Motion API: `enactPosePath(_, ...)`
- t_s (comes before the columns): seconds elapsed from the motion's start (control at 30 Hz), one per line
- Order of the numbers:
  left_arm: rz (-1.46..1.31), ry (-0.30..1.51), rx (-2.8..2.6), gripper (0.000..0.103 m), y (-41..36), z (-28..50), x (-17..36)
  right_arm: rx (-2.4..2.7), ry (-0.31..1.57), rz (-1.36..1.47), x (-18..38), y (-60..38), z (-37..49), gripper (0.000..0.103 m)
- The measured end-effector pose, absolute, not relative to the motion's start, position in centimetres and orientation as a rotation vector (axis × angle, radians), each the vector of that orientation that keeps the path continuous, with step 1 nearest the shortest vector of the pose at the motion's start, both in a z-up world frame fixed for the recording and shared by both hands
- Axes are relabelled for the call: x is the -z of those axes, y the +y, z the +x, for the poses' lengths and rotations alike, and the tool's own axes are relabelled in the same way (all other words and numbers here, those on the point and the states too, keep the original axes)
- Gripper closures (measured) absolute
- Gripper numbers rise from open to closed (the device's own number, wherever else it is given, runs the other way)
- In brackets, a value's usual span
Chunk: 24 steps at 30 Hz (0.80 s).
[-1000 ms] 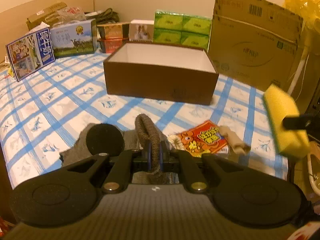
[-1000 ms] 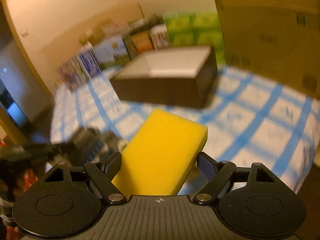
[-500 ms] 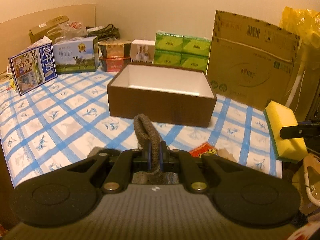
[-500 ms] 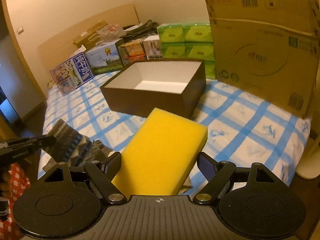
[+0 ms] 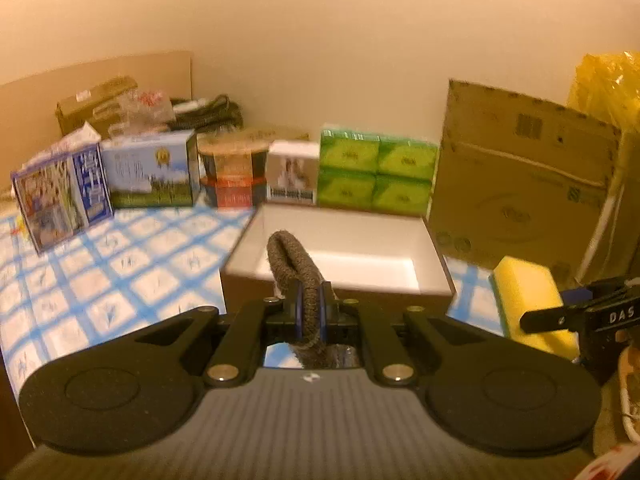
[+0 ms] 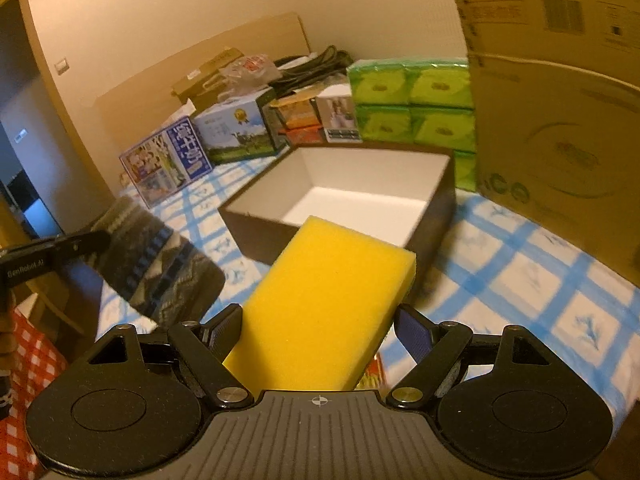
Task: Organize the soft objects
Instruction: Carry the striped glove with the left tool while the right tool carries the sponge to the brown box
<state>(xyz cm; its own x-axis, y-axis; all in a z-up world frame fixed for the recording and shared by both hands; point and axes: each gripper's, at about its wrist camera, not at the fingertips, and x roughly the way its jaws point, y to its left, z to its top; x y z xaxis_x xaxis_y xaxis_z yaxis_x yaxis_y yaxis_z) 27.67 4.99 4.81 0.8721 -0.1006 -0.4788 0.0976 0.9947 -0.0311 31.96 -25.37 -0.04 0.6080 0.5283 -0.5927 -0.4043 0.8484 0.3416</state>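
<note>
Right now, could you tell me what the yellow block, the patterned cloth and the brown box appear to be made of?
Yellow block: likely foam sponge, matte, finely pored.
Patterned cloth: knitted fabric, probably wool or acrylic, visibly ribbed and hanging limp.
Brown box: probably cardboard, thin straight walls, smooth white inside.

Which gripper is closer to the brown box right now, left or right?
Hard to call, perhaps left. The left gripper, clamped on the knit sock, faces the brown box head-on. The right gripper holds the yellow sponge beside the box's right corner.
</note>
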Motion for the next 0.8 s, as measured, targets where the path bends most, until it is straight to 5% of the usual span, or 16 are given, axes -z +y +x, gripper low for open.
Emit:
enactPosePath(0.33,0.01,0.431,0.097,0.095,3.7,37.8,-7.3,-0.546,0.724,0.245,-0.3,-24.3,42.8,0.021)
enactPosePath(0.8,-0.001,0.534,0.111,0.093,1.7,50.5,-2.1,-0.486,0.771,0.161,3.3,-21.2,52.2,0.021)
